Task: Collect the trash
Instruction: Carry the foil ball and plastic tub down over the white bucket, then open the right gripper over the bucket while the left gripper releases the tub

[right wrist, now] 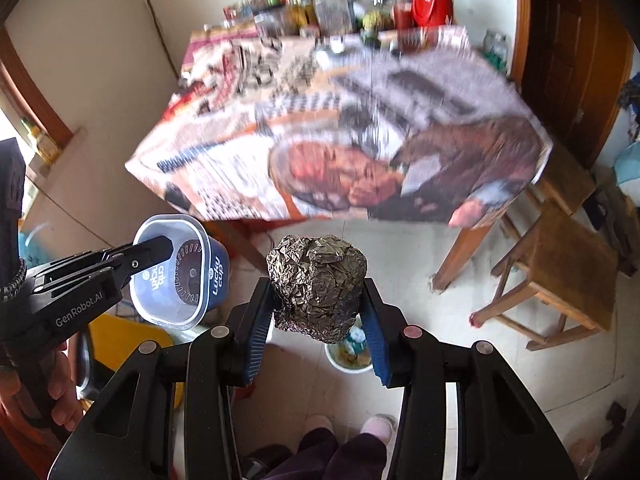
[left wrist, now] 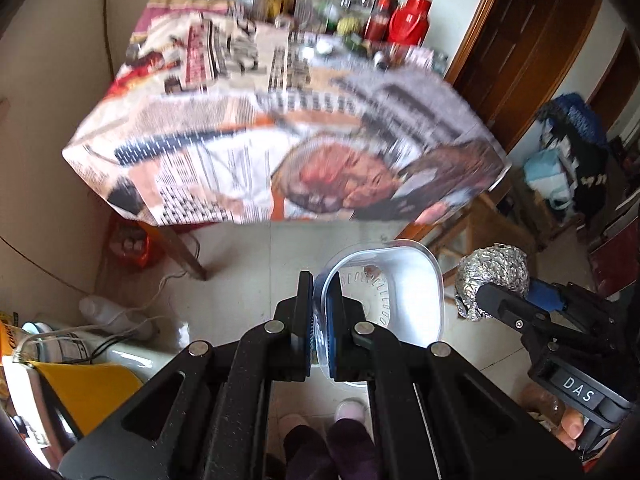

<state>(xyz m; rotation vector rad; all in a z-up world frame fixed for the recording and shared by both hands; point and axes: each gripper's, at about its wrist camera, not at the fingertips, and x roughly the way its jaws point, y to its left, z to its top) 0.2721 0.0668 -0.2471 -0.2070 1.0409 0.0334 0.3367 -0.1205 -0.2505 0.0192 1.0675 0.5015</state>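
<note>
Foil ball (right wrist: 317, 286) clear of table edge (right wrist: 352, 216)

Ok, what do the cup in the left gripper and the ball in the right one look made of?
Cup: thin glossy plastic, apparently; the clear rim and blue printed wall show light through. Ball: crumpled aluminium foil, shiny silver with sharp creases; whatever is inside is hidden.

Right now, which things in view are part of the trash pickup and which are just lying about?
Job:
- plastic cup, rim pinched by the left gripper
- foil ball, clamped in the right gripper
- white bucket on the floor below, probably the bin

Lying about:
- table with jars
- wooden stool
- red thermos
</note>
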